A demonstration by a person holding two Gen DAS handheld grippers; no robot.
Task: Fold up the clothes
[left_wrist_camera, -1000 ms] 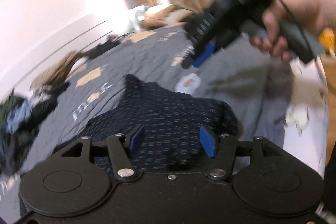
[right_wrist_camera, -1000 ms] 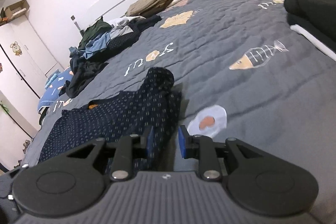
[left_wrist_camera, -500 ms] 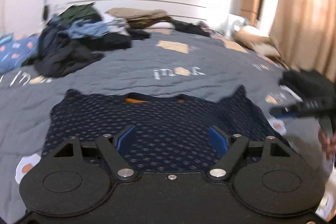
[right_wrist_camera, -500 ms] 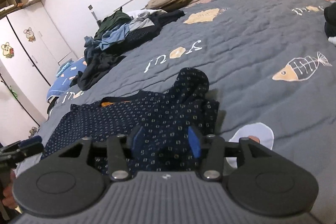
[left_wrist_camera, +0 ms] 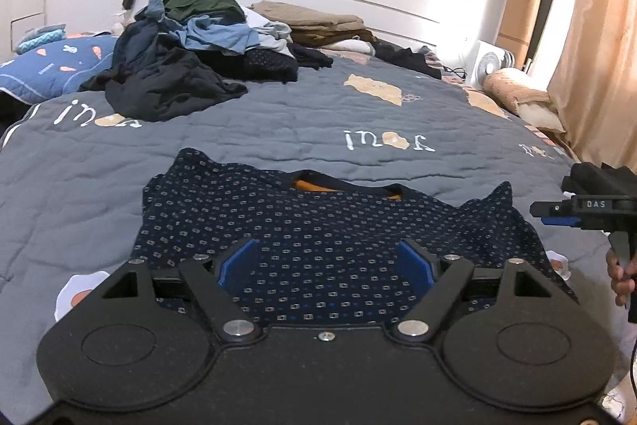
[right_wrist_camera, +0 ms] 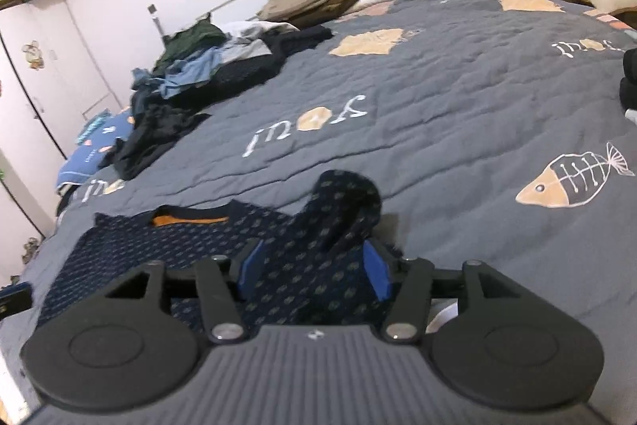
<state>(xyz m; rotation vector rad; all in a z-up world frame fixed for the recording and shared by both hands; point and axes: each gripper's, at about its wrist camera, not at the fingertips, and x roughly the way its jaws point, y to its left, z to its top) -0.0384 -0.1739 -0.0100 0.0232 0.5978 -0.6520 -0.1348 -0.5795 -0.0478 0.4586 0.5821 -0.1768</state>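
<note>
**Soft patterned shirt lies flat on the bed, both grippers free of it**

On the left, the navy dotted shirt [left_wrist_camera: 318, 226] lies spread on the grey quilted bed [left_wrist_camera: 278, 122], its neckline toward the headboard. The left gripper [left_wrist_camera: 324, 263] hovers over its middle, wide apart and empty. Toward the right, one sleeve [right_wrist_camera: 346, 198] stands bunched and humped. The right gripper [right_wrist_camera: 310, 271] is opening above it, pads not pressing the cloth. The fabric looks light, limp and prone to wrinkle; the shoulder seam or sleeve cuff likely offers the surest pinch.
</note>
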